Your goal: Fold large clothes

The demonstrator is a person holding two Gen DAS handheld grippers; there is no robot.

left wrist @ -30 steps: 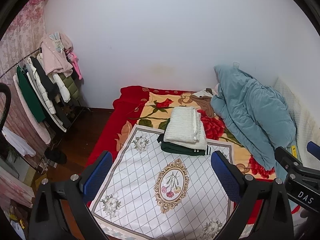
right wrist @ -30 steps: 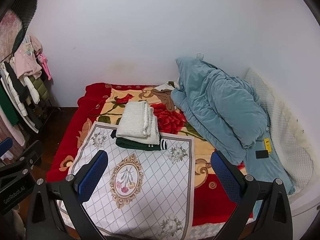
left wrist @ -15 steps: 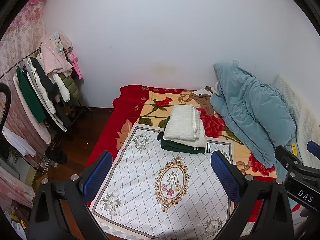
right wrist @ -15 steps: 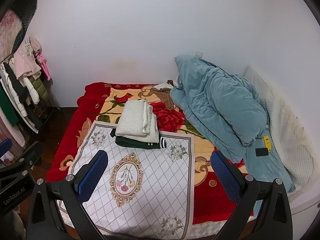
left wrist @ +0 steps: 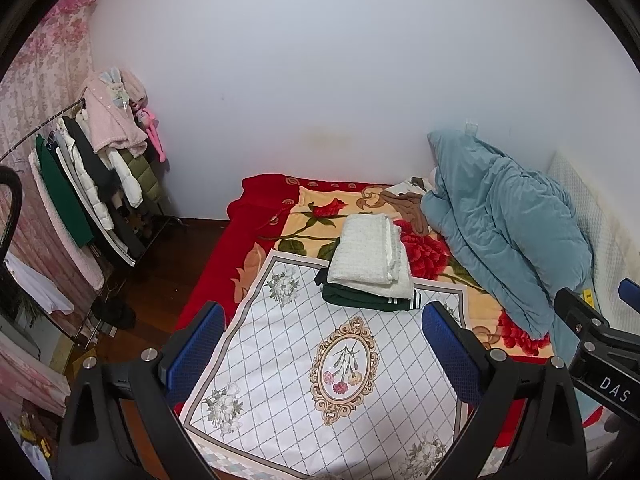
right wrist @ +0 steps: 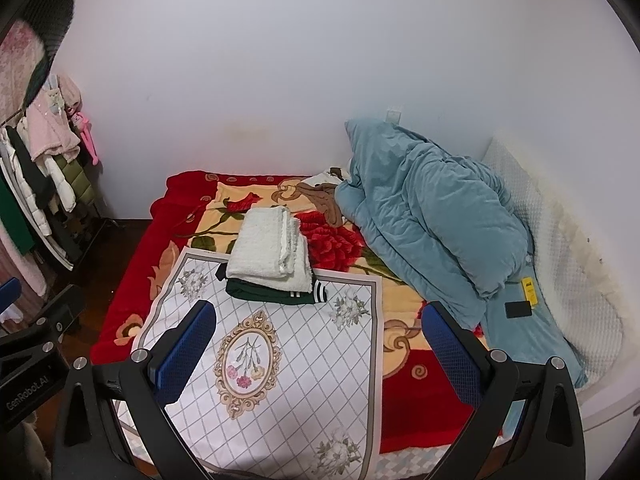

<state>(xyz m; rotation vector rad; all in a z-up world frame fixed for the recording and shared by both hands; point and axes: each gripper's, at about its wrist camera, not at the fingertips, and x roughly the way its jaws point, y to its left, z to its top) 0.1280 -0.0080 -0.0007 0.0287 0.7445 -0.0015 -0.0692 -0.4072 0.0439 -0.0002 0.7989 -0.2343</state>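
A folded white knit garment (left wrist: 370, 254) (right wrist: 270, 246) lies on a folded dark green garment (left wrist: 366, 300) (right wrist: 276, 294) at the far edge of a white floral mat (left wrist: 320, 364) (right wrist: 280, 360) on the bed. My left gripper (left wrist: 324, 348) is open and empty, held well above the mat's near part. My right gripper (right wrist: 316, 344) is open and empty, held above the mat too. The right gripper also shows at the right edge of the left wrist view (left wrist: 600, 344). A brown garment (left wrist: 408, 206) (right wrist: 320, 196) lies crumpled by the quilt.
A bunched blue quilt (left wrist: 504, 216) (right wrist: 432, 216) fills the bed's right side. A red floral blanket (left wrist: 256, 224) (right wrist: 160, 280) covers the bed. A clothes rack (left wrist: 80, 184) (right wrist: 36, 184) stands left, by the wall. A dark phone (right wrist: 518, 309) lies on the quilt.
Both grippers have drifted slightly; the bed and stack sit a little lower and closer in both views. Nothing was grasped or released.
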